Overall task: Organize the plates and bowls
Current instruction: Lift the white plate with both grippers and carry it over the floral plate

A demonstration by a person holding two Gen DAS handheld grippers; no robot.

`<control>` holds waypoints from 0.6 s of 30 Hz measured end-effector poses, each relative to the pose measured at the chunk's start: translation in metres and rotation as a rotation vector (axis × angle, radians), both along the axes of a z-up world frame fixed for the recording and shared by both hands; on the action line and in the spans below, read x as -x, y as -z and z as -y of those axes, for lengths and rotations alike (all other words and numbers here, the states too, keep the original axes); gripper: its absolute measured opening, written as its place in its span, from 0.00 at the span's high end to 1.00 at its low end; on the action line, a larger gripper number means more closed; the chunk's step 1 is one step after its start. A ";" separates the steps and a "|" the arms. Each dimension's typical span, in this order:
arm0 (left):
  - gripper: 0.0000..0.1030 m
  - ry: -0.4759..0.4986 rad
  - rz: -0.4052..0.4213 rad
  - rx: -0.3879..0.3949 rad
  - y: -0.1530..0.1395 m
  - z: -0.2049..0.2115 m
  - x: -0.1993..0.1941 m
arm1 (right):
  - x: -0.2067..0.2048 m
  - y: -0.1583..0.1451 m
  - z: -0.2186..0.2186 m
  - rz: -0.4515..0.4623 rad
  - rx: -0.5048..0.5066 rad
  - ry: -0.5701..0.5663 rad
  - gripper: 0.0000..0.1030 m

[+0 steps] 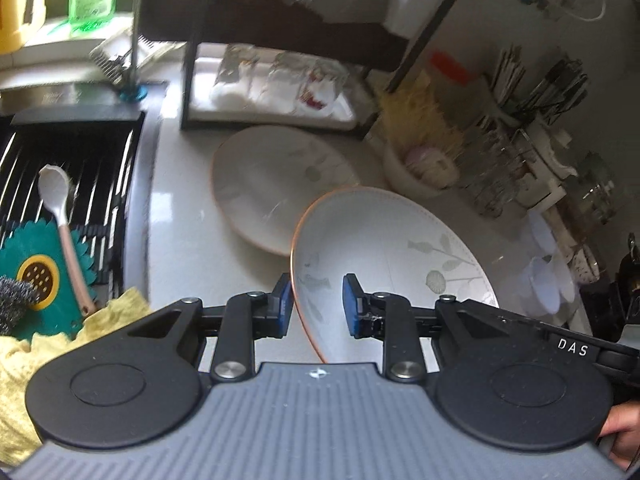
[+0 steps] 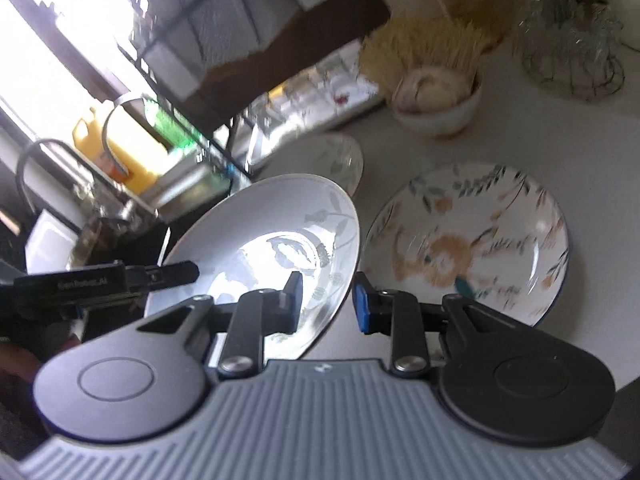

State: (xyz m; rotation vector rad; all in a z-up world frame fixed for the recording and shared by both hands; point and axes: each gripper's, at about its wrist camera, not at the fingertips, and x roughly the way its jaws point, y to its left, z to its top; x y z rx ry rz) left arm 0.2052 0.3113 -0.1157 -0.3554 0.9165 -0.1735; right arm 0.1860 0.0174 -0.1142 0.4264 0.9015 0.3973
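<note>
I've got the leaf-patterned plate tilted above the white counter, at the lower centre of both wrist views. My left gripper has narrow jaws clamped across the plate's orange-edged rim. My right gripper pinches the opposite rim, one finger inside the dish and one outside. A matching plate lies flat just behind it. An orange-flowered plate sits at the right of the right view.

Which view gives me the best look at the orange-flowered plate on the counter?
The right wrist view: the orange-flowered plate lies flat on the white counter, whole face visible beyond the tongs. The left wrist view does not show it.
</note>
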 end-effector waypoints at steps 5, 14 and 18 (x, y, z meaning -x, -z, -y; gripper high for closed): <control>0.71 0.007 0.015 0.004 -0.012 0.025 -0.014 | -0.009 -0.005 0.026 0.029 -0.019 0.029 0.71; 0.71 0.022 -0.040 0.021 0.009 0.079 -0.038 | -0.018 0.002 0.072 0.035 0.042 0.014 0.71; 0.71 0.018 -0.080 0.021 0.026 0.099 -0.044 | -0.022 0.009 0.090 0.025 0.065 0.006 0.71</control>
